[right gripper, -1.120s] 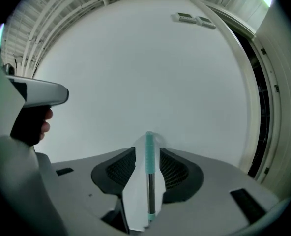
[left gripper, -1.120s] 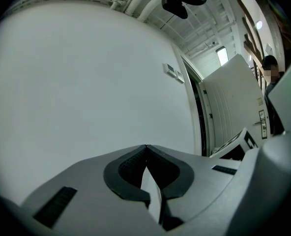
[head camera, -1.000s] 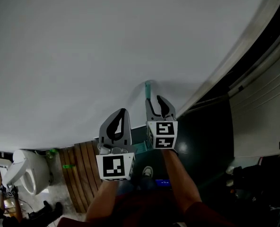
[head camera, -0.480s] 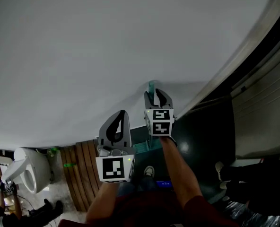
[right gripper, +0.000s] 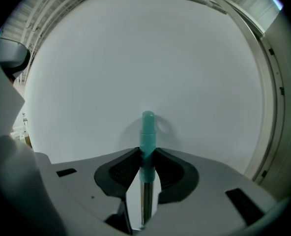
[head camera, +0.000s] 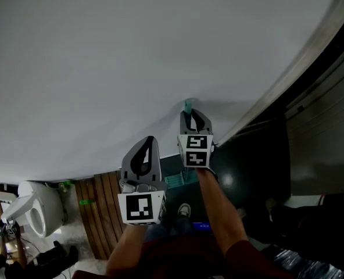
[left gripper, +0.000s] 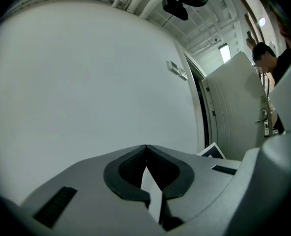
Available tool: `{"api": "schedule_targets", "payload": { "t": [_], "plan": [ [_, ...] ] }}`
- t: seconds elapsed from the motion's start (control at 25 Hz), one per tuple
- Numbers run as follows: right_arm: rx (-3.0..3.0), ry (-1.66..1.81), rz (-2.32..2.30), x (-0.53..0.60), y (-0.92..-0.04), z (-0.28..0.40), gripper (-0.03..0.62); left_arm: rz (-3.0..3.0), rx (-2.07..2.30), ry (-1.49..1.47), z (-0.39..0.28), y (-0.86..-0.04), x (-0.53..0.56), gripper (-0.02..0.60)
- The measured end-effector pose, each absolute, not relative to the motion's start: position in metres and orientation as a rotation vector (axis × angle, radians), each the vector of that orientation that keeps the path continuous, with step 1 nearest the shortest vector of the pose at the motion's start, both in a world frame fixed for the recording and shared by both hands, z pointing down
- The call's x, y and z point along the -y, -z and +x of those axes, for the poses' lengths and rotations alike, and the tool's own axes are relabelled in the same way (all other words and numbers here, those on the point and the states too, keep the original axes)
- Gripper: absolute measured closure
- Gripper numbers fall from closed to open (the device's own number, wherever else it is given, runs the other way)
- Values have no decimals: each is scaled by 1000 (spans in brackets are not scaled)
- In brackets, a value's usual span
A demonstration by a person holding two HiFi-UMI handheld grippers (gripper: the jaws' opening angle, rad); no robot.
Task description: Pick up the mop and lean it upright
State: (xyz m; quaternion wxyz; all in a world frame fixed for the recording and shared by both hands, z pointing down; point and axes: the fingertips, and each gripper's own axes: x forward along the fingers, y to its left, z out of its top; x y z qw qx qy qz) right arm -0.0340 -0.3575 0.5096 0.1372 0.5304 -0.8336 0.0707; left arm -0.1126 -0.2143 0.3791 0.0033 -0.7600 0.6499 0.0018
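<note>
Two grippers face the wall [head camera: 131, 51]. Left gripper [head camera: 151, 138]: unmoved since a second ago, fingers clenched together, empty. Right gripper [head camera: 194, 116]: now nearer the wall, fingers just closed onto the teal mop handle [right gripper: 147, 132], upright close to the wall.

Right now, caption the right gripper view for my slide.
Right gripper, jaws just closing, pinches the teal-tipped mop handle standing upright in front of the white wall.

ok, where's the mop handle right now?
Mop handle stands upright at the white wall, in the right gripper, whose jaws have just been closing onto it; head view, right of centre.
</note>
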Motion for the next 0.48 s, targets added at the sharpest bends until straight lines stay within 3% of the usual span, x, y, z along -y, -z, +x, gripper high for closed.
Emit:
{"api": "schedule_targets", "payload": {
  "t": [0.48],
  "plan": [
    [2421,-193,1571,335,-498,-31,488,-2385,-2053,4,-119,-375,214,568]
  ]
}}
